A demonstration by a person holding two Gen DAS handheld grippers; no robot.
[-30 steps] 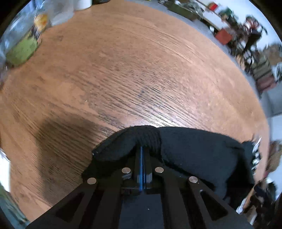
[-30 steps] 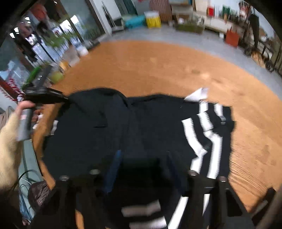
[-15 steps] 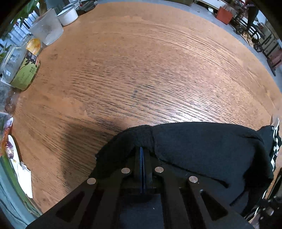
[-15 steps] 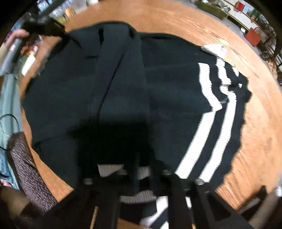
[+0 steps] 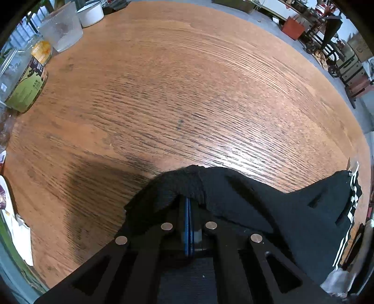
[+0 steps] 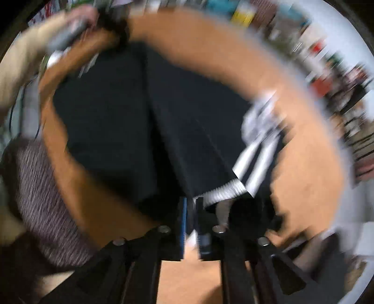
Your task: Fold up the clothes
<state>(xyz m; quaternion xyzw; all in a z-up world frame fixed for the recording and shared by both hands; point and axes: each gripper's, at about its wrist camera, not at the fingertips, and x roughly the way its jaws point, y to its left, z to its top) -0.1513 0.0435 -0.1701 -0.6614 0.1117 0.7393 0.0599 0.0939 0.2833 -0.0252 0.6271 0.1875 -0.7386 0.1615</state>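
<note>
A black knit garment with white stripes [image 6: 121, 121] lies spread on the round wooden table [image 5: 187, 93]. My left gripper [image 5: 188, 201] is shut on one black corner of it [image 5: 184, 184], which drapes over the fingertips; the cloth trails right to the striped end [image 5: 353, 198]. My right gripper [image 6: 190, 201] is shut on the garment's edge beside the white ribbed cuff [image 6: 222, 191]. The right wrist view is motion-blurred. The left hand and its gripper [image 6: 70, 35] show at that view's top left.
A green-labelled jar [image 5: 23, 81], a frosted glass [image 5: 62, 30] and a white bowl [image 5: 90, 14] stand at the table's far left. White paper [image 5: 21, 236] lies at the left edge. A person's patterned clothing [image 6: 42, 198] is at the near edge.
My right gripper has closed on the garment's edge by the cuff and is swinging fast, blurring its view. My left gripper still holds its corner, shifted slightly.
</note>
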